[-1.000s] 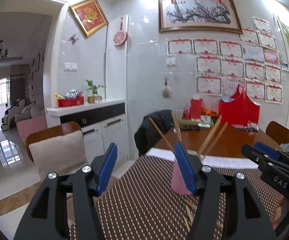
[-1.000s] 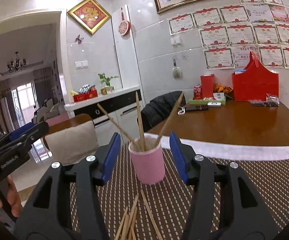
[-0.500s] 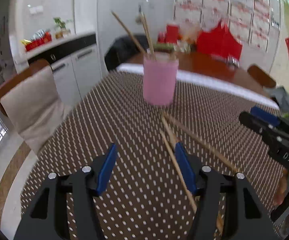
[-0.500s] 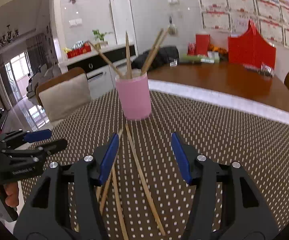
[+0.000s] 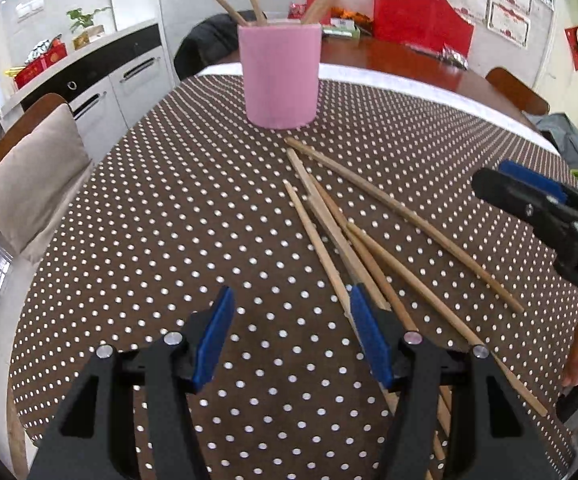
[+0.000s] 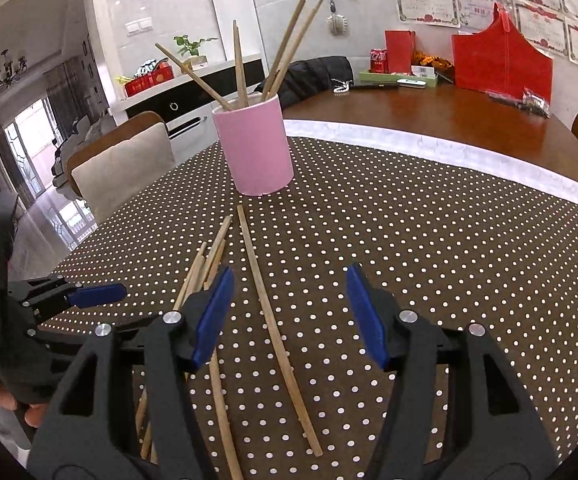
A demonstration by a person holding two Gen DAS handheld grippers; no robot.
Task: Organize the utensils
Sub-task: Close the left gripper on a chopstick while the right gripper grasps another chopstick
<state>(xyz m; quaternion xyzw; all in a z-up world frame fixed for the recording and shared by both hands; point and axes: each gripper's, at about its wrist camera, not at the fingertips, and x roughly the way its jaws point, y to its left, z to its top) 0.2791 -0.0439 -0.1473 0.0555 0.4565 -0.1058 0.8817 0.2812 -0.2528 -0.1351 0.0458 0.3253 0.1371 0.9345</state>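
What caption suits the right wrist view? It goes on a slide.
Open right gripper poised over a loose chopstick on the dotted tablecloth, pink cup of chopsticks beyond.

Cup (image 6: 253, 148) on tablecloth (image 6: 409, 248) – loose chopsticks (image 6: 277, 332) lying before it.

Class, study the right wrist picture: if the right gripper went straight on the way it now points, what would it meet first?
Probably the lone chopstick lying on the dotted tablecloth, which runs between the open fingers of the right gripper. The pink cup stands further along. Depth is hard to judge here.
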